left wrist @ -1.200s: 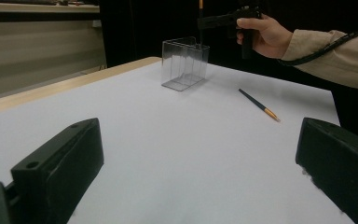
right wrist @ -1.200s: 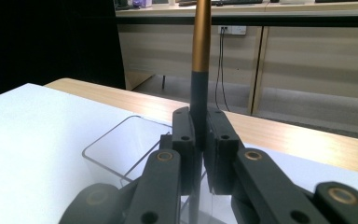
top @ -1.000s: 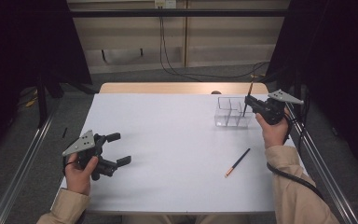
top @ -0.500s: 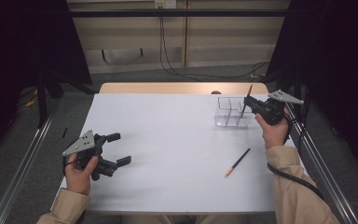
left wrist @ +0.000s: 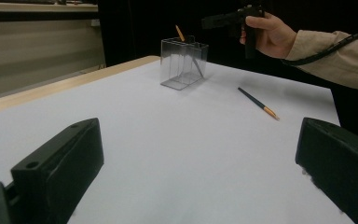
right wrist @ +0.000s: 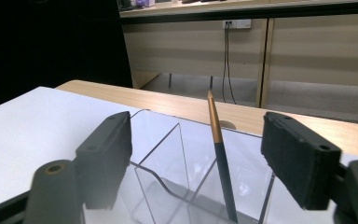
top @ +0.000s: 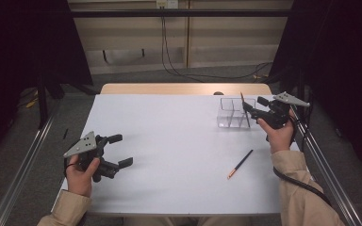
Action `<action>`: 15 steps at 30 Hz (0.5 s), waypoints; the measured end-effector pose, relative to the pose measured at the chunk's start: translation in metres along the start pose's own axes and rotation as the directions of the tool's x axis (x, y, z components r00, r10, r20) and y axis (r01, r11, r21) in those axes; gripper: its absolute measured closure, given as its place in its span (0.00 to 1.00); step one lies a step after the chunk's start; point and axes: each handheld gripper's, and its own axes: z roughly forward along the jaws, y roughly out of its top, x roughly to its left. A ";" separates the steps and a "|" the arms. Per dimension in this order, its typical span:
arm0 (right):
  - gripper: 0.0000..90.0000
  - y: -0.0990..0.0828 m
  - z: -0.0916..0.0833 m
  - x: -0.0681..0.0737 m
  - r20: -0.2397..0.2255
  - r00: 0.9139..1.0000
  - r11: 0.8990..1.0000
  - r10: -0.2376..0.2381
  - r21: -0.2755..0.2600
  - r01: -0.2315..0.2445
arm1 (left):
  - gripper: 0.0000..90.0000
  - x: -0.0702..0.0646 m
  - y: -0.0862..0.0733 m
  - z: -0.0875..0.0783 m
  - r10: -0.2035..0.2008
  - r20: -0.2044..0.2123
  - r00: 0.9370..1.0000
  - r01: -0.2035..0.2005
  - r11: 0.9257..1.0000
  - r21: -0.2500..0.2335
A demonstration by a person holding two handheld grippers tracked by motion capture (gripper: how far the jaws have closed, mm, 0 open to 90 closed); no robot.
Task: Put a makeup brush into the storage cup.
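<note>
Pencils are going into the clear box [top: 235, 113] at the upper right of the desk [top: 169, 141], and one job looks half done. One pencil [right wrist: 221, 158] is standing in the box, leaning a little, with its tan end pointing up. The right claw [top: 250, 108] is sitting just beside it with its jaws having just been opening; the pencil is between them, but nothing is pinching it. The second pencil [top: 240, 164] is lying flat at the lower right, near the right sleeve, its long side slanting toward the upper right corner. The left claw [top: 118, 150] is resting spread wide at the lower left, holding nothing.
</note>
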 end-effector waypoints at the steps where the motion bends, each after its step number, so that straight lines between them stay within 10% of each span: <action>1: 0.23 0.000 -0.001 0.000 -0.004 1.000 1.000 0.006 -0.001 -0.006 | 0.01 0.000 0.000 0.000 0.001 0.000 1.000 -0.001 1.000 -0.001; 15: 0.14 -0.003 -0.016 0.007 -0.054 0.999 1.000 0.003 0.001 -0.003 | 0.01 -0.001 0.001 0.000 -0.002 -0.001 1.000 0.002 1.000 -0.002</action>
